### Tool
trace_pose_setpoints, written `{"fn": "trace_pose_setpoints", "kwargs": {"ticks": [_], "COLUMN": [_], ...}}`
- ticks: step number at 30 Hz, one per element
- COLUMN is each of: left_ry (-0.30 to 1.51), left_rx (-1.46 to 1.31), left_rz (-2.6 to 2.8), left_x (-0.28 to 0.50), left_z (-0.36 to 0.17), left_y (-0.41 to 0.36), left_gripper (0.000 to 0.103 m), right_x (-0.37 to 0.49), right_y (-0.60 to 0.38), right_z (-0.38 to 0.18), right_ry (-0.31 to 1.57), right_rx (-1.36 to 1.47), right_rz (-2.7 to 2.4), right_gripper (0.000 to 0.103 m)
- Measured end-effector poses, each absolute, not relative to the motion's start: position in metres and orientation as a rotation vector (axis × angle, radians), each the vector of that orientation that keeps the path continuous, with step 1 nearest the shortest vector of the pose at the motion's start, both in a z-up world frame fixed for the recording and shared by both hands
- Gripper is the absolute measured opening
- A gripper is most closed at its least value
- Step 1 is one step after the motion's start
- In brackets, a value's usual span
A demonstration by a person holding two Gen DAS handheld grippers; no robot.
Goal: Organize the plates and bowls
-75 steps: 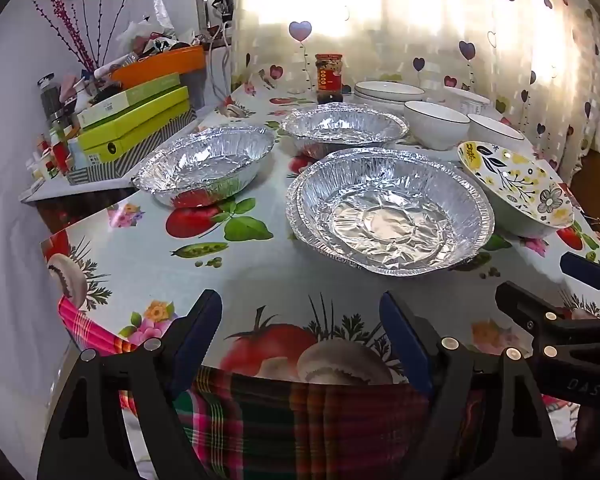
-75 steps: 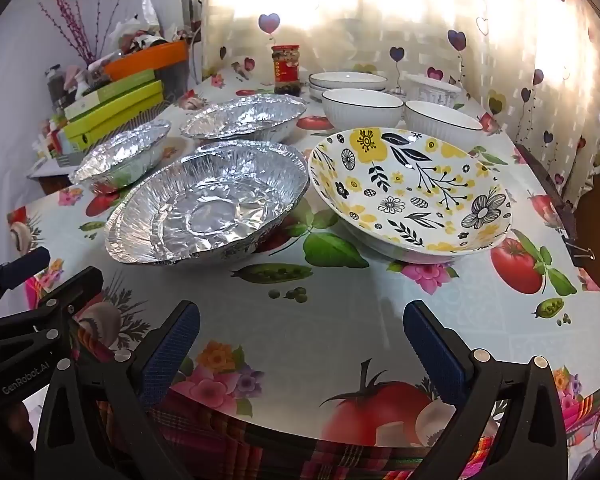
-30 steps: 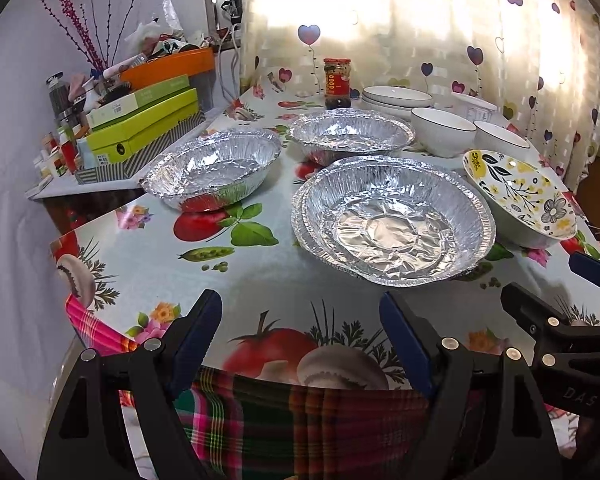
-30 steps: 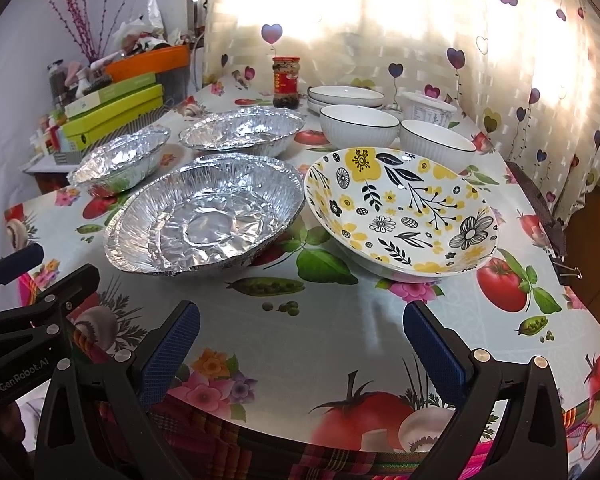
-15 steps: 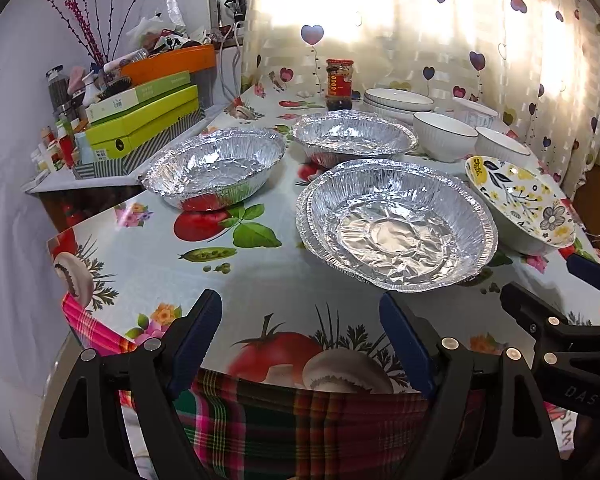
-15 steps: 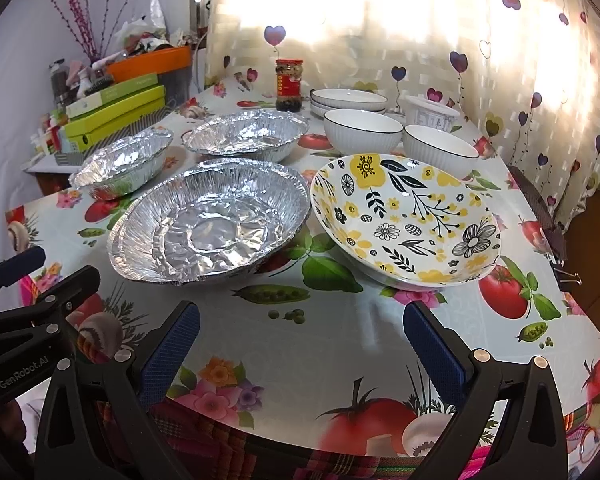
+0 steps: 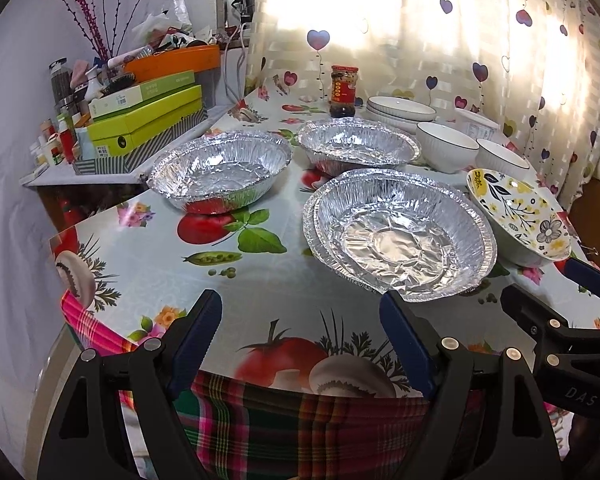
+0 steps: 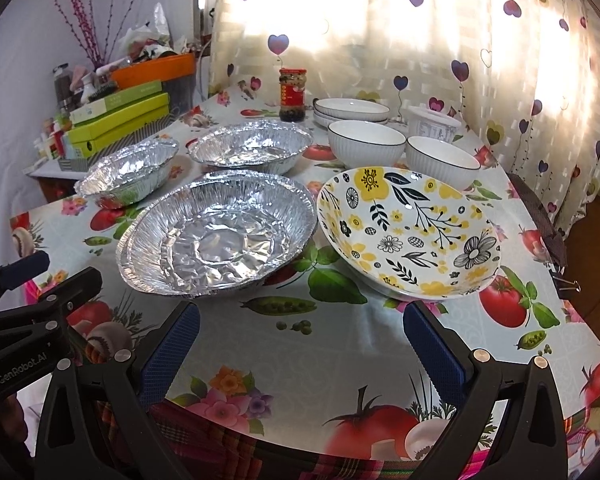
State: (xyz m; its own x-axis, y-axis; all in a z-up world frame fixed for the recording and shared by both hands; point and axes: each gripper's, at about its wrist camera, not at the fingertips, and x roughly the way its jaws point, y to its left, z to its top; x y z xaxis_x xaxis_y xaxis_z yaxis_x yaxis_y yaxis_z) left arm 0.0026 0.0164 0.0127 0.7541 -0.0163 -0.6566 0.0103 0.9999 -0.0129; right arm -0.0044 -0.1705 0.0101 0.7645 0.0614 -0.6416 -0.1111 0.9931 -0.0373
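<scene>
Both my hand-held grippers, left [image 7: 300,322] and right [image 8: 302,330], hang wide and empty at the counter [image 8: 340,360] edge. I'd take the floral bowl [image 8: 410,236] by its near rim, squarely, since glazed ceramic probably slips.

both grippers held level, side by side, holding nothing

left gripper [image 7: 300,312] has its jaws spread wide; right gripper [image 8: 300,324] just to its right, jaws equally wide, both pointing forward.
</scene>
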Motion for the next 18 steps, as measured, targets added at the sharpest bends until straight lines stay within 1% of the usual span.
{"fn": "trace_pose_setpoints", "kwargs": {"ticks": [14, 18], "left_ry": [0.708, 0.706], "left_rx": [-0.032, -0.04], "left_rz": [-0.003, -0.005], "left_x": [0.011, 0.016], "left_z": [0.02, 0.024], "left_y": [0.031, 0.036], "left_gripper": [0.082, 0.082], "right_x": [0.006, 0.015], "right_y": [-0.163, -0.156], "right_z": [0.026, 0.039], "right_ry": [0.666, 0.641], "right_rx": [-0.085, -0.103], "right_rz": [0.144, 0.19], "right_gripper": [0.103, 0.103]}}
